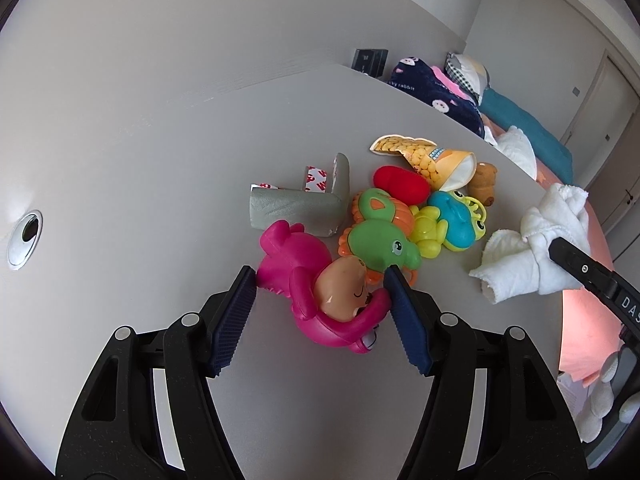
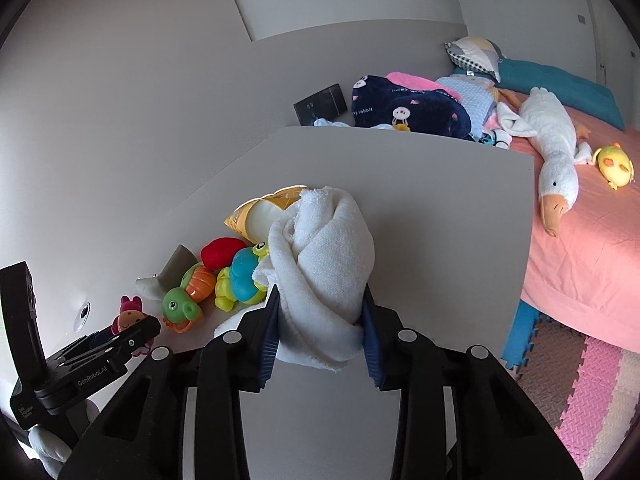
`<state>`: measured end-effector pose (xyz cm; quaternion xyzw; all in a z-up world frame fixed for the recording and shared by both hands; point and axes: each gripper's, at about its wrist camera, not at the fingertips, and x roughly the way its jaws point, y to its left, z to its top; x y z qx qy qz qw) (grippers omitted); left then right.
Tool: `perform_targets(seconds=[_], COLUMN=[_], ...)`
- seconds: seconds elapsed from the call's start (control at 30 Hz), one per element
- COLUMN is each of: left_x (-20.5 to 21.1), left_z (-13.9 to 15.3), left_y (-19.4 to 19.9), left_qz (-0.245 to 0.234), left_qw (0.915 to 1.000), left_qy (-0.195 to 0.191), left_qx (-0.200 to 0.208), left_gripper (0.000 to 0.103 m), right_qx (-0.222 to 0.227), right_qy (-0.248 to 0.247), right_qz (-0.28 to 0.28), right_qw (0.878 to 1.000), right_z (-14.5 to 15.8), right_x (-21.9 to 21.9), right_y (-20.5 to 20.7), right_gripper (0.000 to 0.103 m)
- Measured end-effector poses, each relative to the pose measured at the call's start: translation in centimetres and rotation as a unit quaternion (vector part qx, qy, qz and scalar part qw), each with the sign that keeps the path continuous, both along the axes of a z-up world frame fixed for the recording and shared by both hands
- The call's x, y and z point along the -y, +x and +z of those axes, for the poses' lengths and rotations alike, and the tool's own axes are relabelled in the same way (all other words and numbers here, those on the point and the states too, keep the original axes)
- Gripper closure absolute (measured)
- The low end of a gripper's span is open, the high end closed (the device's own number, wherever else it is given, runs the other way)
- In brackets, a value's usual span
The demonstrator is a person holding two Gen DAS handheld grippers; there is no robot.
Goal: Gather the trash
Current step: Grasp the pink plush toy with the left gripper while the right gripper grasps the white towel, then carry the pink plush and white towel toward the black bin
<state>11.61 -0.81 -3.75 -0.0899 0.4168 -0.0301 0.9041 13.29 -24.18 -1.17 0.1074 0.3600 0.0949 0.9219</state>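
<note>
Both tools are matte black plastic. The left gripper [image 1: 320,284] has two dark blue ribbed pads [image 1: 232,320] on angular black arms with long cut-out slots, each arm pinned by round silver screws [image 1: 122,334]. The right gripper [image 2: 320,300] in the lower middle of its own view is built the same way, with blue ribbed pads [image 2: 269,340] and silver screws [image 2: 231,337]. Seen at the lower left of that view, the other tool's body bears white "GenRobot.AI" lettering.

Left gripper [image 1: 320,280]: jaws closed against a pink toy [image 1: 316,280]. Right gripper [image 2: 320,304]: jaws clamped on a white cloth [image 2: 324,264].
</note>
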Motion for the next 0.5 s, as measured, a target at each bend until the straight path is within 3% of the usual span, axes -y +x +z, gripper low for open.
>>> perform_targets(seconds=[0.5], left_x=[3.6], left_z=[2.0], left_y=[-3.1], left_qz=[-0.032], left_qw=[0.9993], left_qy=[-0.009], left_qx=[0.018], left_gripper=[0.039], right_qx=[0.027], right_qy=[-0.010], right_qz=[-0.022], right_qw=[0.999], right_z=[2.7], right_x=[3.4], right_y=[-5.5], right_gripper=[0.065])
